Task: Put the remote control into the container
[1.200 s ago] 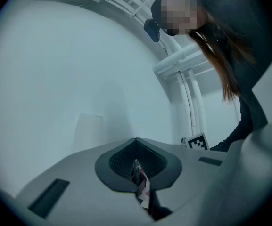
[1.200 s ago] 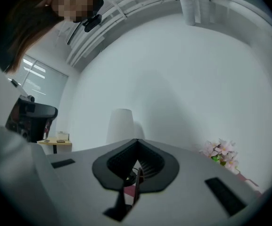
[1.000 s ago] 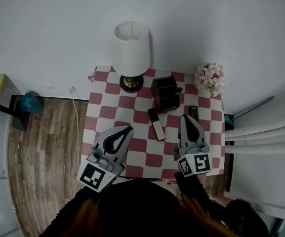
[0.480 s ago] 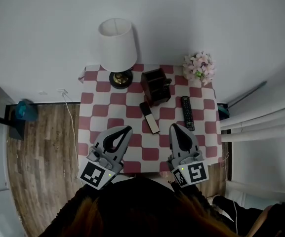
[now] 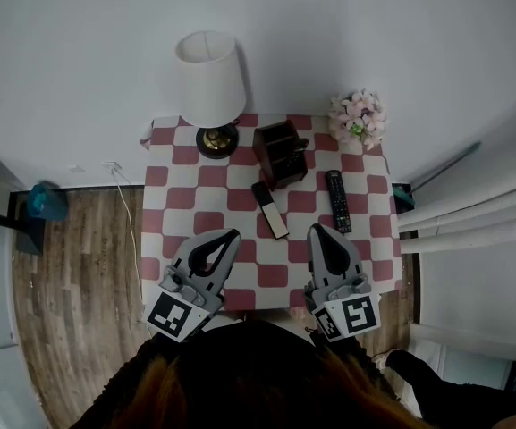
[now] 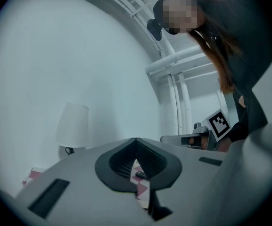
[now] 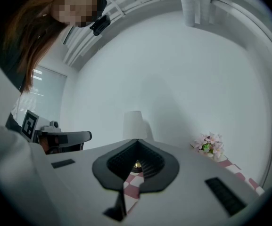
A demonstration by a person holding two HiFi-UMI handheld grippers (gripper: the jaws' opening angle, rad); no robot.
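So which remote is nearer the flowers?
The all-black remote, on the right. The two-tone remote, half pale, lies mid-table by the brown container.

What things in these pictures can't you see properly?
- Inside the container: head view, too dark and small to tell.
- Buttons on the black remote: head view, too small.
- Parts of the table's near edge: head view, behind the left gripper, the right gripper and the person's hair.
- Most of the table: both gripper views, blocked by each gripper's own body.
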